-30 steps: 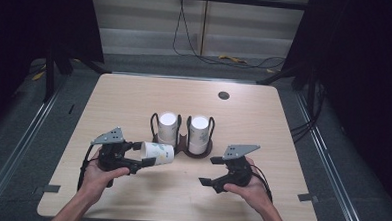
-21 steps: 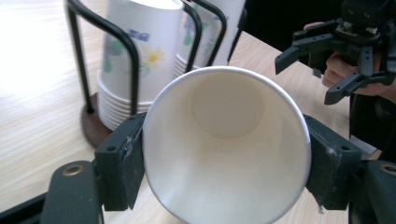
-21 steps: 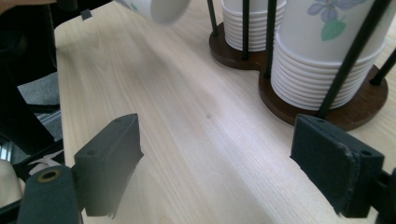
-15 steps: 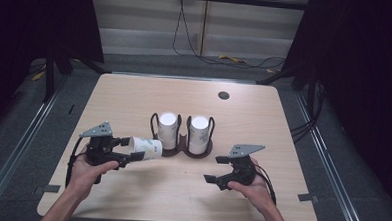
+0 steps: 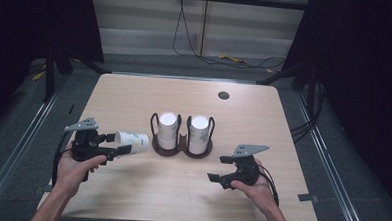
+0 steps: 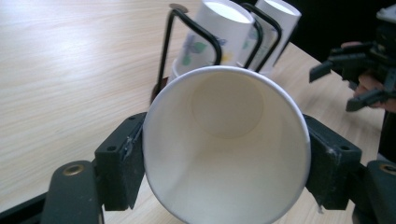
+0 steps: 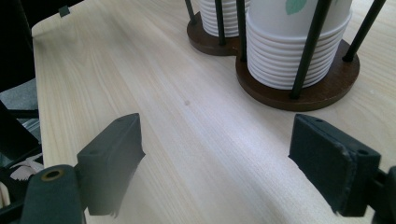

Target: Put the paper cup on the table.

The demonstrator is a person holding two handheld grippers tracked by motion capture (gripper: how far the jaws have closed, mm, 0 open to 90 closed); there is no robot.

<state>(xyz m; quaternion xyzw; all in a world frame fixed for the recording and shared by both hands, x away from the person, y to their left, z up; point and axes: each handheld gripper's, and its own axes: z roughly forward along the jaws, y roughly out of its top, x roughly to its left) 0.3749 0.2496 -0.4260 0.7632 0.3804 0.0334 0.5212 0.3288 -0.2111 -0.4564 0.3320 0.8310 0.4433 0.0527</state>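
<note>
Paper cup point(image 5: 131, 140) lies sideways, clamped in the left claw point(image 5: 118, 145) above the worktop point(image 5: 134, 98); right claw point(image 5: 220, 168) hovers, jaws spread wide.

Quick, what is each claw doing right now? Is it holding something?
Left gripper: shut on a paper cup, held sideways.
Right gripper: open, holding nothing, near the cup rack.

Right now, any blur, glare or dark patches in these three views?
High view: table evenly lit, surroundings nearly black, overall soft. Left gripper view: paper cup sharp, its inside softly shaded, no glare. Right gripper view: cup stacks crisp, near jaws slightly soft, faint sheen on the wood.
</note>
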